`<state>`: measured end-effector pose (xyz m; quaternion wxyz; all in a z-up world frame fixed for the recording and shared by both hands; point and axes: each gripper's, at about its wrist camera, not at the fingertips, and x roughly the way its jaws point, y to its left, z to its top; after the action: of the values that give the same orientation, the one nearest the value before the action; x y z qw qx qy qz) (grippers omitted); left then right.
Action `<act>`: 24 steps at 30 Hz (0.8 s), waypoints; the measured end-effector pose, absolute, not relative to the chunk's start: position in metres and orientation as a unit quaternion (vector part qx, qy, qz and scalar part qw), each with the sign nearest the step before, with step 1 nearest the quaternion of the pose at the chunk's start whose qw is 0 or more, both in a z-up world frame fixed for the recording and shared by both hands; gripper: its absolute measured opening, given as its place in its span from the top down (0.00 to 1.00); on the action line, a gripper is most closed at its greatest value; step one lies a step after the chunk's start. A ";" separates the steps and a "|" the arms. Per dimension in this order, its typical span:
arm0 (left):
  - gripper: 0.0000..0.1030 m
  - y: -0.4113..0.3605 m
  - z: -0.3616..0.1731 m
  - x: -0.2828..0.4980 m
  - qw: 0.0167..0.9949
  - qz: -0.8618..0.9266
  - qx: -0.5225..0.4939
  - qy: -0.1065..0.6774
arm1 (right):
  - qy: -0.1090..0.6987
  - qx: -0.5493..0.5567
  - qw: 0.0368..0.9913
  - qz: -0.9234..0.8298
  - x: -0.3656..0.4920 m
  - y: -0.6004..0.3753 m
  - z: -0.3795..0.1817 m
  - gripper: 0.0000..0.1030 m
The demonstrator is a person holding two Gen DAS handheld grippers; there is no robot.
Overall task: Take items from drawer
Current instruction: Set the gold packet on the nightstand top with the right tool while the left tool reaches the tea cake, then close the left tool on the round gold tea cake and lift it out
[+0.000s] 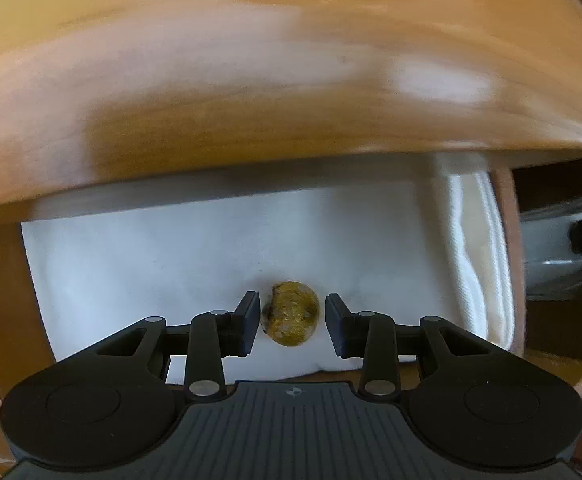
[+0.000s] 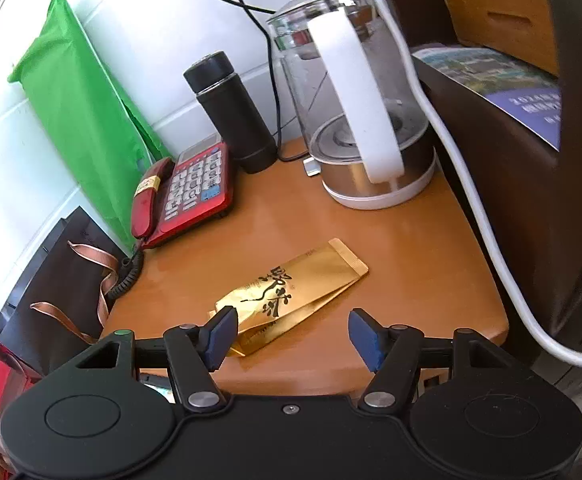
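In the left wrist view I look straight down into an open drawer (image 1: 507,240) lined with folded white cloth (image 1: 171,260). A small round yellow-brown ball (image 1: 293,314) lies on the cloth. My left gripper (image 1: 292,320) is open, its fingers on either side of the ball with small gaps. In the right wrist view a gold foil packet (image 2: 291,296) with black lettering lies flat on the wooden table top (image 2: 411,264). My right gripper (image 2: 291,336) is open above the packet's near end, holding nothing.
The wooden top (image 1: 251,80) overhangs the drawer. On the table stand a glass kettle (image 2: 355,112), a black flask (image 2: 231,112) and a red telephone (image 2: 187,192). A green bag (image 2: 87,120) leans on the wall. A white cable (image 2: 463,184) runs down the right. Dark and red bags (image 2: 63,280) sit beside the table.
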<state>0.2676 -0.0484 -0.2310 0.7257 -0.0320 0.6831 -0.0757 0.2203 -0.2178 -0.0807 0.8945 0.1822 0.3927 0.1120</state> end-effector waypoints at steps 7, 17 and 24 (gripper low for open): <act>0.66 -0.052 -0.239 0.270 0.709 -0.059 -0.035 0.702 | 0.393 0.200 0.891 0.103 0.216 -0.231 -0.087 0.41; 0.67 -0.051 -0.227 0.252 0.727 -0.069 -0.034 0.682 | 0.398 0.200 0.890 0.096 0.203 -0.234 -0.086 0.41; 0.67 -0.039 -0.192 0.229 0.750 -0.076 -0.043 0.655 | 0.400 0.190 0.892 0.095 0.188 -0.224 -0.080 0.41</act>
<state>0.2287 -0.0388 -0.1921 0.7505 -0.0432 0.6550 -0.0764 0.1882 -0.2244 -0.0803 0.8917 0.1897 0.3999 0.0945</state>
